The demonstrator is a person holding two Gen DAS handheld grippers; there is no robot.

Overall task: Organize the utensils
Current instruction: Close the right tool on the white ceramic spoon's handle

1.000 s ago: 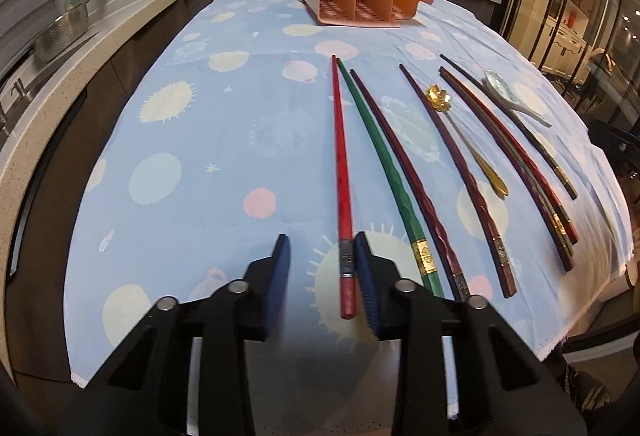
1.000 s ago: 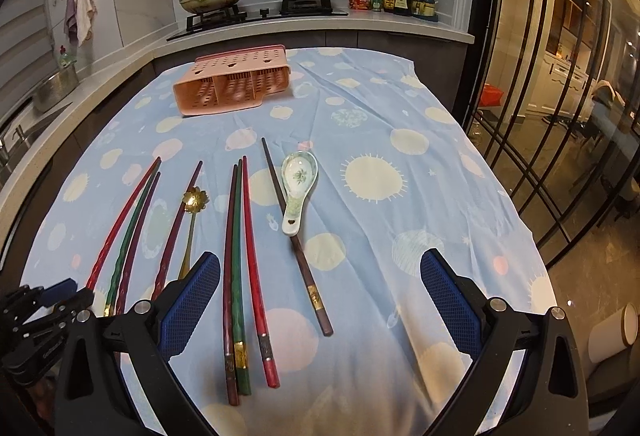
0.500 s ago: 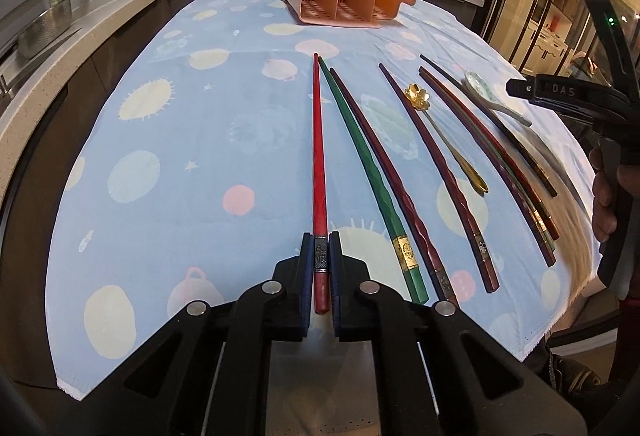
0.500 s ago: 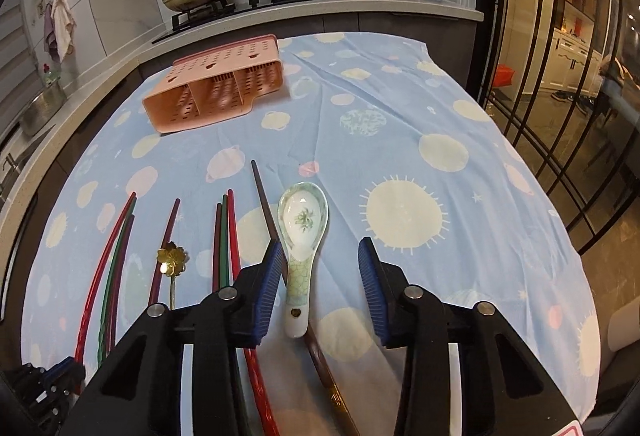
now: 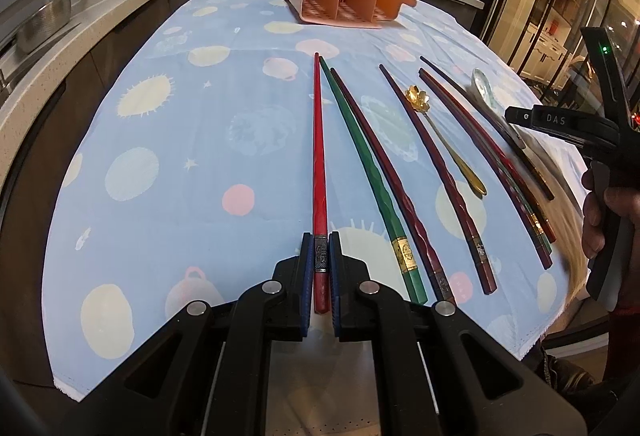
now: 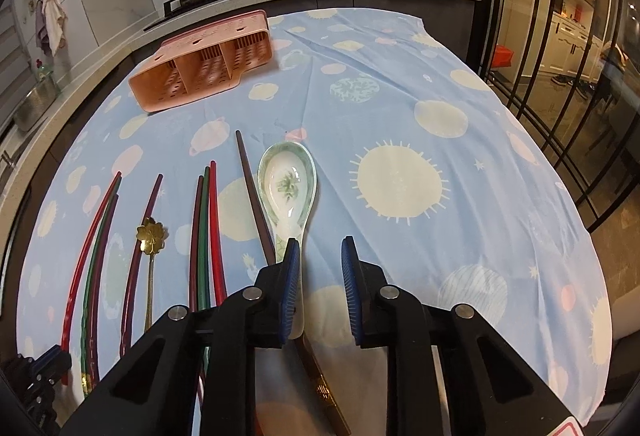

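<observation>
We work over the pale blue tablecloth printed with suns and dots (image 5: 168, 172), where the pink slotted plastic utensil caddy (image 5: 344, 2) lies on its side at the far end, its open mouth facing back toward us. Our left gripper (image 5: 320, 264) pinches the thick end of the long red chopstick (image 5: 318, 156), whose long axis runs straight ahead toward that caddy. Our right gripper (image 6: 320, 276) stands partly open astride the handle of the white ceramic soup spoon with a green motif (image 6: 288, 188); only its left pad looks to be touching. The bowl points away, the caddy ahead and left.
</observation>
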